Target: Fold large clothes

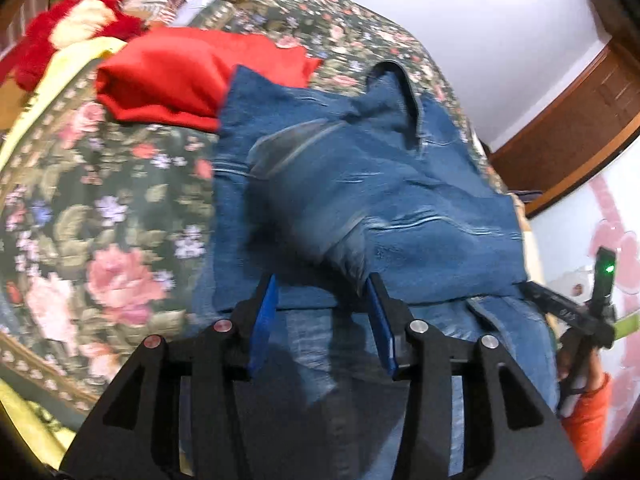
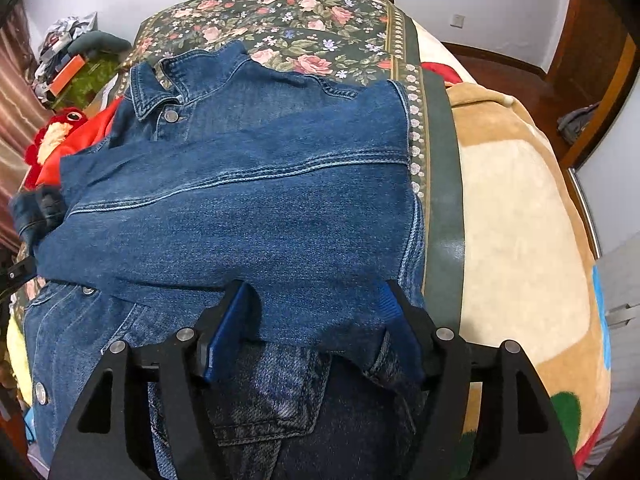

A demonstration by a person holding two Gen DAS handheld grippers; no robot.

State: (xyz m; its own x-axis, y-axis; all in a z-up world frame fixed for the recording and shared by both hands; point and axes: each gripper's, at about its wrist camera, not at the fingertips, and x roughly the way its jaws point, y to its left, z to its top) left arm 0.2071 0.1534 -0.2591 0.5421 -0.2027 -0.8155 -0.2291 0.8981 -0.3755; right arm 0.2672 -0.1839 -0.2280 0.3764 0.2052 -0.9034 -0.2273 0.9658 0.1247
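A blue denim jacket [image 1: 360, 184] lies folded on the floral bedspread [image 1: 100, 208], its collar [image 2: 160, 96] at the far end. My left gripper [image 1: 322, 292] hovers over the jacket's near edge. Its blue pads stand apart, and a sleeve end lies between them without being pinched. My right gripper [image 2: 316, 300] is open over the folded-over denim jacket [image 2: 248, 184], with the fold's edge lying loose between its fingers. A person's orange sleeve [image 1: 588, 420] shows at the right edge of the left wrist view.
A folded red garment [image 1: 188, 76] and a red plush toy [image 1: 72, 28] lie beyond the jacket. A beige blanket [image 2: 520, 220] covers the bed's right side. Clutter [image 2: 68, 64] is piled at the far left, and a wooden door [image 1: 580, 112] stands at the right.
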